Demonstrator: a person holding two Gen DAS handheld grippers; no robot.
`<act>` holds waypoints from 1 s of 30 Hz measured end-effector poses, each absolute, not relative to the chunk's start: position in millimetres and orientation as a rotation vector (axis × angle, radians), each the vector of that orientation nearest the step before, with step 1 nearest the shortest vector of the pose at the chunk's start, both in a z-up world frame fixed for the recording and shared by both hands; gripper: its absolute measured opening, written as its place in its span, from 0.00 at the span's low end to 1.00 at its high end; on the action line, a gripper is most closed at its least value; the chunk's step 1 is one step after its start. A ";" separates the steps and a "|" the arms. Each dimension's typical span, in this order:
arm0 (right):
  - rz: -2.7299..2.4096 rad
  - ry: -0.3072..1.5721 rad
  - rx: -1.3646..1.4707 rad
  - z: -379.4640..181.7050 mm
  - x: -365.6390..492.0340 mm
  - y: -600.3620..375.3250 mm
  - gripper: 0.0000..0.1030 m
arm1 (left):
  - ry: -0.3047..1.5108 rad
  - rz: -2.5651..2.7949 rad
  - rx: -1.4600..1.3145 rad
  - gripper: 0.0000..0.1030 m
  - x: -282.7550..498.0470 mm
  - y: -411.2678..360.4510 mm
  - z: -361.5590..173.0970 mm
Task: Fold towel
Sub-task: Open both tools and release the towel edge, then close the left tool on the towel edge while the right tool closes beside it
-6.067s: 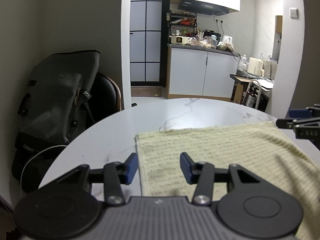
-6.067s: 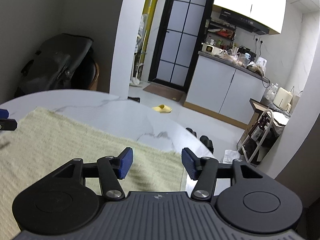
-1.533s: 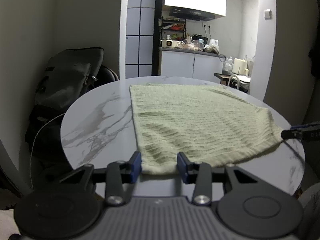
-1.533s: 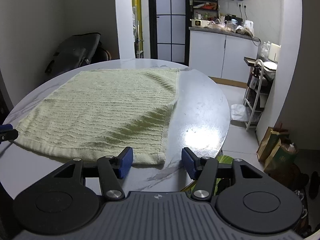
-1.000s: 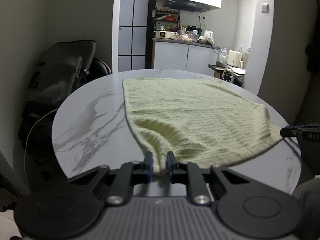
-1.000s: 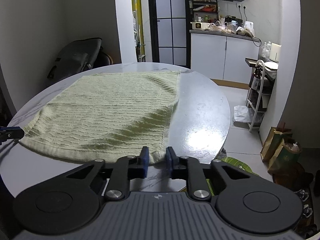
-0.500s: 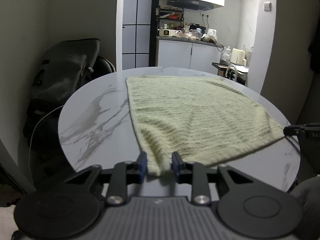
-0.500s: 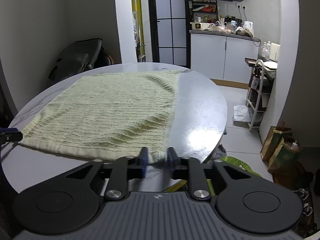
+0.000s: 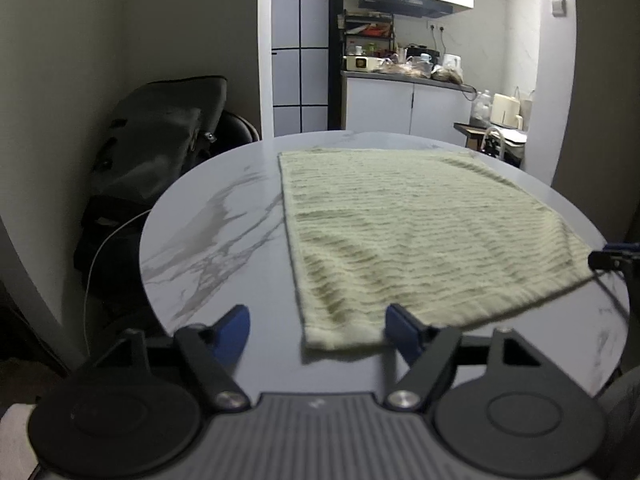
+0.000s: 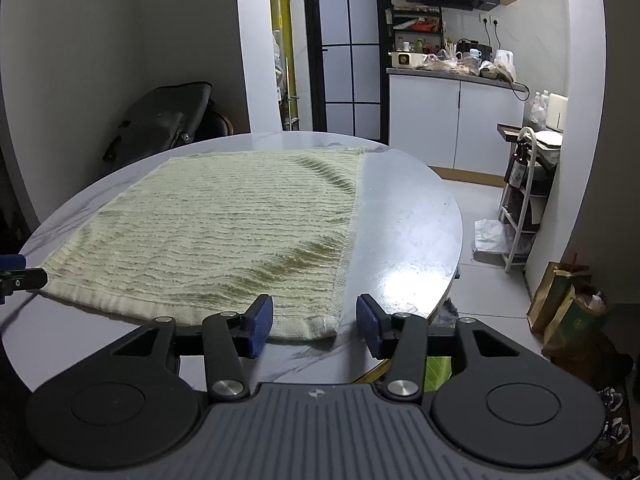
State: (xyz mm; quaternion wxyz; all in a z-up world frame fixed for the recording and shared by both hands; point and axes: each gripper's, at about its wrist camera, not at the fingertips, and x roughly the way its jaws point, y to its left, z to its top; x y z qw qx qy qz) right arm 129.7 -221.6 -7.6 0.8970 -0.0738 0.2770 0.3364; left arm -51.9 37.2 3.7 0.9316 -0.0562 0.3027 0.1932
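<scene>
We see the pale yellow-green ribbed towel (image 9: 404,232) lying spread flat on the round white marble table (image 9: 212,232), one layer, its far edge toward the kitchen and its near edge running along the table's near side. Our left gripper (image 9: 318,330) sits low at the towel's near left corner with its blue pads (image 9: 232,330) spread wide — the corner lies between them, gripped by neither, its tip resting on the tabletop just beside the right pad. Our right gripper (image 10: 314,326) is at the near right corner in the same manner: jaws parted, the corner lying between the blue pads (image 10: 260,326) and close to the left one, nothing pinched. From the right wrist view the towel (image 10: 224,232) reaches across most of the table (image 10: 404,240), leaving a bare, glossy strip along its right side. In each view the tip of the other gripper shows at the frame's edge, level with the towel's near hem. Behind the table, to the left, a dark grey backpack (image 9: 160,140) rests on a chair, a white cable (image 9: 100,256) trailing below it. Farther off stand white kitchen cabinets (image 10: 452,128) with a cluttered counter, and brown paper bags (image 10: 568,308) sit on the floor at the right.
</scene>
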 end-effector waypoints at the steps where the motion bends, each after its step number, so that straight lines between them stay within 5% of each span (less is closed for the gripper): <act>1: 0.698 0.570 -0.163 -7.8 128.7 -220.8 0.53 | 0.621 0.396 -0.114 0.79 -52.0 38.0 3.7; 12: 0.686 0.566 -0.165 -8.6 128.2 -221.7 0.53 | 0.600 0.387 -0.100 0.80 -55.9 34.5 1.7; 19: 0.672 0.563 -0.167 -8.9 125.4 -219.9 0.52 | 0.574 0.346 -0.080 0.53 -60.1 23.1 1.8; 30: 0.685 0.548 -0.135 -10.6 119.8 -224.8 0.29 | 0.578 0.337 -0.099 0.45 -63.9 22.4 3.9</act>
